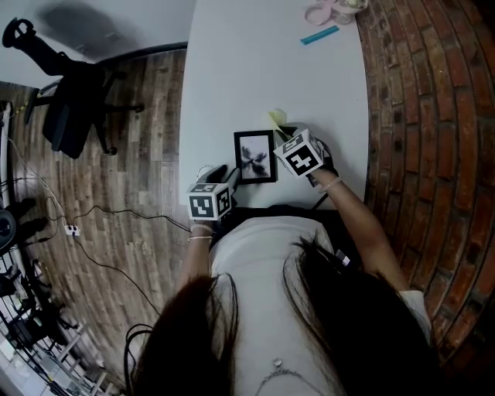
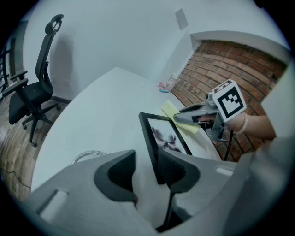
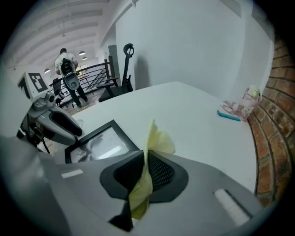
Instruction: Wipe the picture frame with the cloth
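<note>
A black picture frame [image 1: 255,157] with a dark flower print lies flat on the white table [image 1: 255,69] near its front edge. My left gripper [image 1: 230,178] is at the frame's near left corner, open; in the left gripper view the frame's [image 2: 166,137] corner sits in the gap [image 2: 145,171] close to the right finger [image 2: 177,169]. My right gripper [image 1: 285,133] is shut on a yellow cloth [image 1: 277,120] just past the frame's far right corner. The cloth [image 3: 154,138] sticks up from the pinched jaws [image 3: 145,173], beside the frame [image 3: 99,143].
A brick wall [image 1: 418,116] runs along the table's right side. A blue strip [image 1: 319,35] and a pink item [image 1: 319,12] lie at the far end. A black office chair [image 1: 69,100] stands on the wood floor at left, with cables [image 1: 93,232] nearby. A person [image 3: 67,69] stands far off.
</note>
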`<state>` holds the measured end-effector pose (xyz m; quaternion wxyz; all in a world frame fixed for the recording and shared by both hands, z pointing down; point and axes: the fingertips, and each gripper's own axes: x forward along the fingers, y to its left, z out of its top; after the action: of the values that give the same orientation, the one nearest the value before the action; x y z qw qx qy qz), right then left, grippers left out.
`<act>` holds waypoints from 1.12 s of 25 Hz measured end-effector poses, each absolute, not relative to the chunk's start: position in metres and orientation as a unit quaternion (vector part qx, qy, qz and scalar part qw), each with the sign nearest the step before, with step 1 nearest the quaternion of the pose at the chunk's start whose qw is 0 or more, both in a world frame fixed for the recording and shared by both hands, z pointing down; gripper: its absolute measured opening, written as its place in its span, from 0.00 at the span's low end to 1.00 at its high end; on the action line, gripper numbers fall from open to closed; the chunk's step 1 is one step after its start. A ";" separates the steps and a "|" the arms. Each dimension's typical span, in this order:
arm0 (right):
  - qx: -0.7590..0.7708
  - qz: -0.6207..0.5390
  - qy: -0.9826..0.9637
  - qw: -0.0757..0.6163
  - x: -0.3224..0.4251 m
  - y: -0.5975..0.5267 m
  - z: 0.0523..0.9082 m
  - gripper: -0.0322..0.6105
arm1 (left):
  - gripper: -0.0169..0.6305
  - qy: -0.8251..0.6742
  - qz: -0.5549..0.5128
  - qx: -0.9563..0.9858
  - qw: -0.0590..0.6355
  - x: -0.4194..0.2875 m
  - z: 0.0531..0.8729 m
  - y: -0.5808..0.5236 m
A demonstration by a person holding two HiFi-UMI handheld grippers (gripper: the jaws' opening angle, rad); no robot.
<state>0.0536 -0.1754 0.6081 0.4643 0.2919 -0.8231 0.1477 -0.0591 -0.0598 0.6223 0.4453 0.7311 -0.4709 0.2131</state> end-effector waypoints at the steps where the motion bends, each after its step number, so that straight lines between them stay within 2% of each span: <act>1: 0.292 0.146 -0.826 0.459 0.052 -0.176 0.606 0.10 | 0.27 -0.471 0.213 0.731 0.445 -0.059 0.622 -0.060; 28: 0.241 0.158 -0.835 0.468 0.040 -0.144 0.609 0.10 | 0.27 -0.471 0.214 0.731 0.444 -0.058 0.624 -0.061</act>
<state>0.0400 -0.1441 0.6088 0.4685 0.2410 -0.8351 0.1585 -0.0582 -0.0607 0.6237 0.4444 0.7310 -0.4714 0.2142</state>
